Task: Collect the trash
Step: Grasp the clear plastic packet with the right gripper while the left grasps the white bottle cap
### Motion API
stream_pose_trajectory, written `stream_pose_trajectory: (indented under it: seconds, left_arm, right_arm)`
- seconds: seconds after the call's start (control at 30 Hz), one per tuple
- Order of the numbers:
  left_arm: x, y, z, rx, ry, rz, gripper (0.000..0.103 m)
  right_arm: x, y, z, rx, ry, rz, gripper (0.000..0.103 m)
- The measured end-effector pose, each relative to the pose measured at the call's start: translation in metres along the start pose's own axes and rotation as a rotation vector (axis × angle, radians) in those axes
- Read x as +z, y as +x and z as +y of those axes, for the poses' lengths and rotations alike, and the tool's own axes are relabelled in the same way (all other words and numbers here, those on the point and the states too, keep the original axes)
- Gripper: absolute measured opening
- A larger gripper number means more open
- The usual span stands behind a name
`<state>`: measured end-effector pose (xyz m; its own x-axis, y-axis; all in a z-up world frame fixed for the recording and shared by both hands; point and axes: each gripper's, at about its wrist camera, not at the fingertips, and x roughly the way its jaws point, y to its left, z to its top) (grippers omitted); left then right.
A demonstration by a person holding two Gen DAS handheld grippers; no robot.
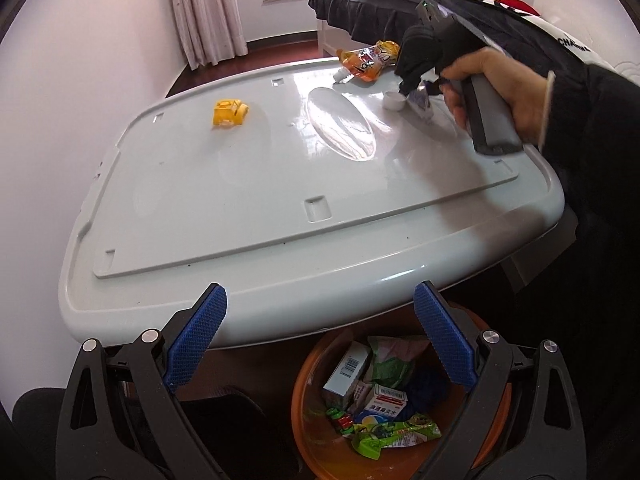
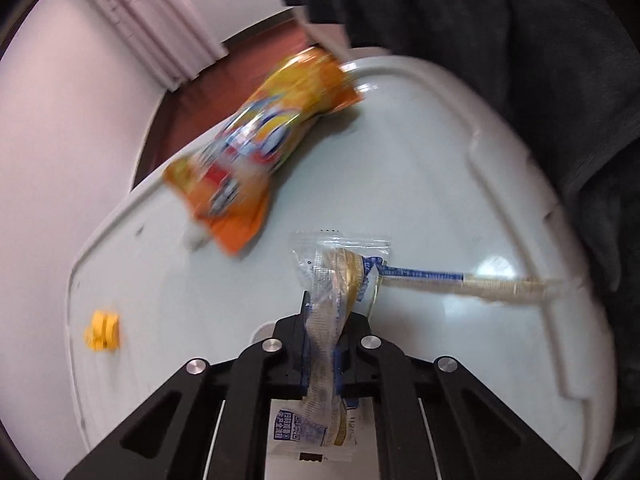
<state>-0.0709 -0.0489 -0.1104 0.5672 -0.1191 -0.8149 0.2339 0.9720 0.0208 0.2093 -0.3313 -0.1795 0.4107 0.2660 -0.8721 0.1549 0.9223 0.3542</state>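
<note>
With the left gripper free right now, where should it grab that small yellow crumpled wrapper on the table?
Probably across the yellow wrapper's narrow middle, coming down from above. It lies low and alone on the white table, nothing touching it, so the open left gripper can straddle it; a side approach would likely just push it along the glossy top.

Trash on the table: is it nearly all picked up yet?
Partly. The bin already holds boxes and wrappers. The right claw is shut on a clear wrapper. Left on the table: an orange pouch, a yellow piece and a white cap. The left claw is open, empty.
</note>
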Motion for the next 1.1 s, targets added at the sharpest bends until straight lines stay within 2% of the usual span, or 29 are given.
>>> stream_pose_trajectory:
  seconds: [0.07, 0.13, 0.3, 0.4, 0.53, 0.63, 0.8, 0.93, 0.97, 1.0, 1.03, 1.1]
  left_arm:
    - [0.000, -0.002, 0.002, 0.003, -0.009, -0.001, 0.092]
    - [0.000, -0.005, 0.003, 0.008, -0.016, -0.008, 0.092]
    - [0.017, -0.008, 0.008, -0.030, -0.073, -0.021, 0.092]
    - [0.051, 0.008, 0.003, -0.054, -0.087, -0.049, 0.092]
    - [0.109, 0.059, -0.014, -0.116, -0.109, -0.062, 0.092]
    - [0.137, 0.102, -0.025, -0.121, -0.141, -0.019, 0.092]
    - [0.156, 0.147, -0.027, -0.116, -0.237, 0.015, 0.092]
    - [0.162, 0.163, -0.027, -0.099, -0.262, 0.021, 0.076]
    - [0.164, 0.167, -0.027, -0.095, -0.265, 0.021, 0.074]
    - [0.165, 0.169, -0.030, -0.078, -0.253, 0.012, 0.068]
    - [0.166, 0.170, -0.031, -0.069, -0.244, 0.019, 0.059]
    - [0.171, 0.175, -0.036, -0.054, -0.223, 0.016, 0.031]
  right_arm:
    - [-0.014, -0.002, 0.009, 0.096, -0.038, 0.033, 0.007]
    - [-0.026, -0.014, 0.016, 0.145, -0.093, 0.027, 0.007]
    - [-0.038, -0.051, 0.001, 0.159, -0.097, -0.017, 0.007]
    - [-0.051, -0.088, -0.017, 0.142, -0.106, -0.079, 0.007]
    - [-0.066, -0.135, -0.049, 0.072, -0.121, -0.202, 0.007]
    - [-0.075, -0.159, -0.068, 0.054, -0.103, -0.255, 0.007]
    - [-0.084, -0.169, -0.083, 0.051, -0.109, -0.285, 0.007]
    - [-0.089, -0.166, -0.078, 0.076, -0.127, -0.287, 0.007]
    - [-0.092, -0.165, -0.076, 0.083, -0.131, -0.285, 0.007]
    - [-0.094, -0.163, -0.074, 0.084, -0.139, -0.284, 0.007]
    - [-0.094, -0.160, -0.071, 0.084, -0.146, -0.283, 0.007]
    - [-0.098, -0.157, -0.066, 0.080, -0.171, -0.283, 0.007]
